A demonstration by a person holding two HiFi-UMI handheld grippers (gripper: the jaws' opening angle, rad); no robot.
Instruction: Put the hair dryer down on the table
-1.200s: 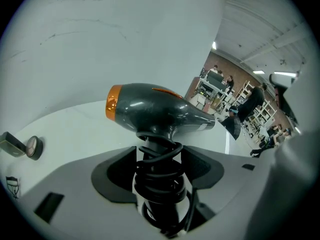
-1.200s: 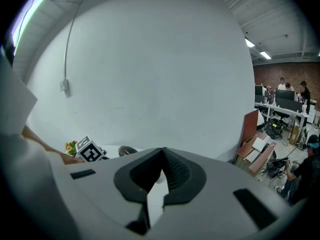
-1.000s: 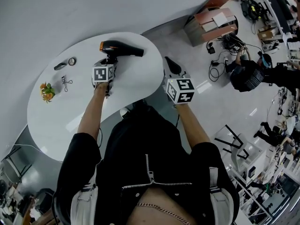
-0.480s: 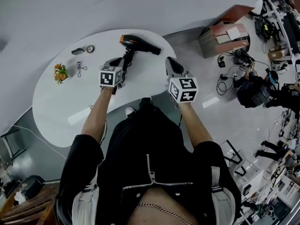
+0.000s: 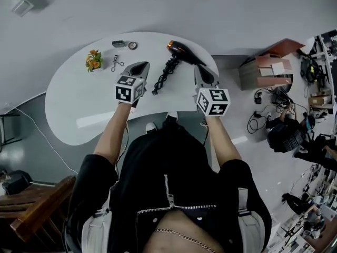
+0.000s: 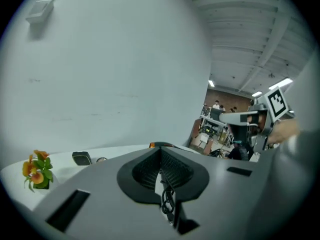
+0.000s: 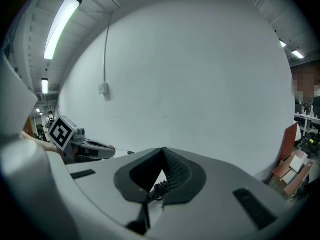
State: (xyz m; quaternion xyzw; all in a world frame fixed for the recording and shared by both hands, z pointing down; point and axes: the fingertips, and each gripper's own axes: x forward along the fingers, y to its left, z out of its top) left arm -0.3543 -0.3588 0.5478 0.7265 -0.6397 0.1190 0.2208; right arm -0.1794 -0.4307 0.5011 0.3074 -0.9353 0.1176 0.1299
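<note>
The black hair dryer (image 5: 183, 54) with an orange rear end lies on the white table (image 5: 79, 104), its coiled cord (image 5: 162, 74) trailing toward me. My left gripper (image 5: 143, 65) hovers left of the cord, jaws shut with nothing in them. My right gripper (image 5: 200, 70) sits just right of the dryer, also shut and empty. In the left gripper view the dryer's orange end (image 6: 159, 145) peeks over the closed jaws, and the cord (image 6: 167, 201) shows below them. The right gripper view shows the cord (image 7: 159, 186) the same way.
At the table's far left stand a small orange flower plant (image 5: 93, 60), an eyelash curler (image 5: 116, 63), a dark little box (image 5: 119, 44) and a ring (image 5: 132, 45). Cardboard boxes (image 5: 268, 70) sit on the floor at right. A wooden chair (image 5: 31, 210) is at lower left.
The left gripper was at the dryer's handle a second ago; it has come off it, drawn back to the left and shut. The dryer now rests on the table.
</note>
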